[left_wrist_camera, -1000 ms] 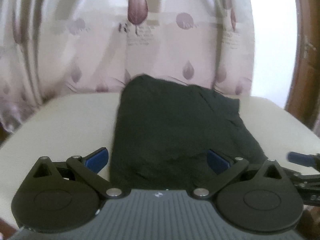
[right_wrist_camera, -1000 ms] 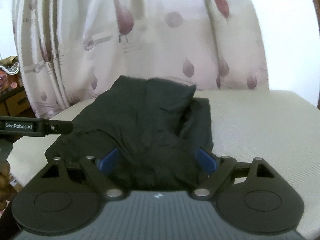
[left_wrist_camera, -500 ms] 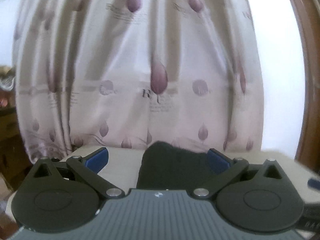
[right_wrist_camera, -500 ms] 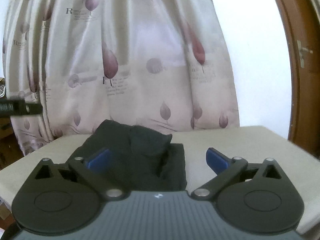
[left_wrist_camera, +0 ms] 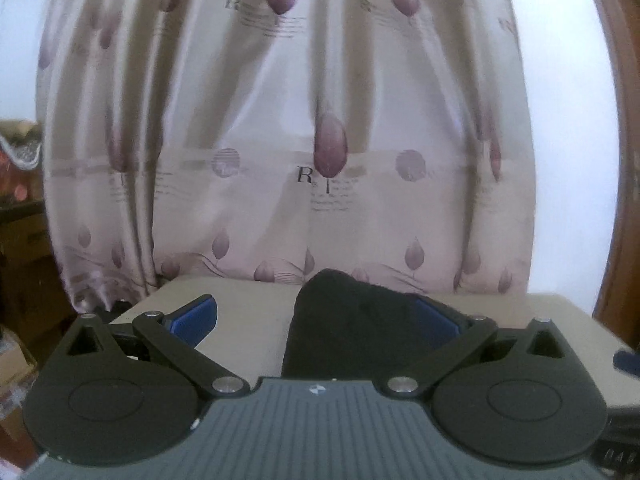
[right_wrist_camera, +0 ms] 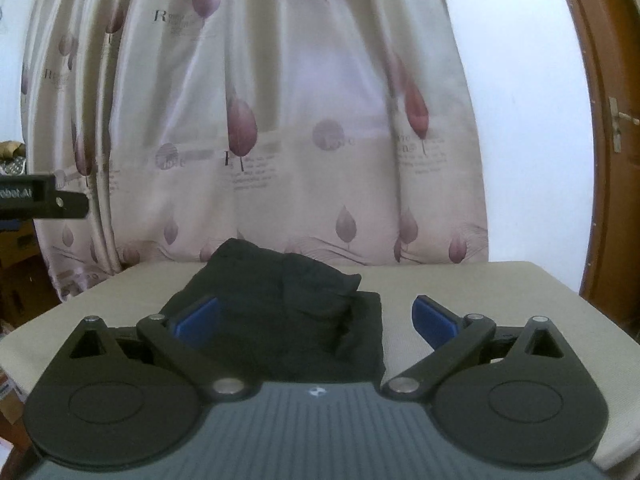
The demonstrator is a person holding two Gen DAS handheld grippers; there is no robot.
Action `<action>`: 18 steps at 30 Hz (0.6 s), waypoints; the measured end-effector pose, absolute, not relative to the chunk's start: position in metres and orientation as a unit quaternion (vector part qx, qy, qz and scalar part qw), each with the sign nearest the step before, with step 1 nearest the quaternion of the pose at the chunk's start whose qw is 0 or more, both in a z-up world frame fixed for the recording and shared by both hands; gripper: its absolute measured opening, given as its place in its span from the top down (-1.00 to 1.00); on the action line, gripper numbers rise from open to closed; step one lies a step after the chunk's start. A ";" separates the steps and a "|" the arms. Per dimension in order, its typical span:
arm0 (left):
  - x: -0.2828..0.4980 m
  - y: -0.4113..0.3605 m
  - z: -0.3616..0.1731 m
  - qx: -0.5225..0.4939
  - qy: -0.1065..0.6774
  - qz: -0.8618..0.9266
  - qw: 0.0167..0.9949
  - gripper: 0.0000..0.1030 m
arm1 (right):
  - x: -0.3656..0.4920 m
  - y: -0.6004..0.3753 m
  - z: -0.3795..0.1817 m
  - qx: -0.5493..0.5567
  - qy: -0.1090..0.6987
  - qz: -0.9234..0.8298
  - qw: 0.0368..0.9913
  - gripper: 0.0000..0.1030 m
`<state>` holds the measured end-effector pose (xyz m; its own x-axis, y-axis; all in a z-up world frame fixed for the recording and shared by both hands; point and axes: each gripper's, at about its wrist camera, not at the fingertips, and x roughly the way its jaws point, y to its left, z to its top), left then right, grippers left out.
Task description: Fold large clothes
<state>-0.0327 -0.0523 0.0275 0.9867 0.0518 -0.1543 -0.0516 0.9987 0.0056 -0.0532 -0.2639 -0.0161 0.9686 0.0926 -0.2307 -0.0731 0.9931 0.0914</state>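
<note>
A black garment (left_wrist_camera: 352,328) lies folded in a compact pile on the beige table (left_wrist_camera: 248,312); it also shows in the right wrist view (right_wrist_camera: 296,312). My left gripper (left_wrist_camera: 316,318) is open and empty, raised above the near end of the garment. My right gripper (right_wrist_camera: 316,318) is open and empty, also held above the near end of the pile. The left gripper's body (right_wrist_camera: 36,200) shows at the left edge of the right wrist view. The garment's near edge is hidden behind both gripper bodies.
A pale curtain (left_wrist_camera: 304,140) with purple leaf prints hangs right behind the table (right_wrist_camera: 480,292). A brown wooden door frame (right_wrist_camera: 600,140) stands at the right. Cardboard boxes and clutter (left_wrist_camera: 20,240) sit at the left.
Both grippers have lifted and pulled back from the garment and tilted up toward the curtain. The right gripper's fingers have come off the cloth. The garment stays folded on the table.
</note>
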 end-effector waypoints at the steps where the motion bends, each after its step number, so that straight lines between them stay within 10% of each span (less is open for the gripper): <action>1: -0.034 -0.054 0.025 0.008 0.078 0.025 0.997 -1.00 | -0.053 -0.263 -0.016 0.040 0.118 0.039 0.991 -1.00; 18: -0.016 -0.055 -0.011 0.006 0.155 -0.010 0.988 -1.00 | -0.048 -0.257 -0.029 0.022 0.153 0.053 0.987 -1.00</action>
<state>-0.0160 -0.0547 -0.0114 0.9516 -0.0180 -0.3069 0.0218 0.9997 0.0088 -0.0479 -0.2566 -0.0286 0.9476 0.1112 -0.2995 -0.0975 0.9934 0.0604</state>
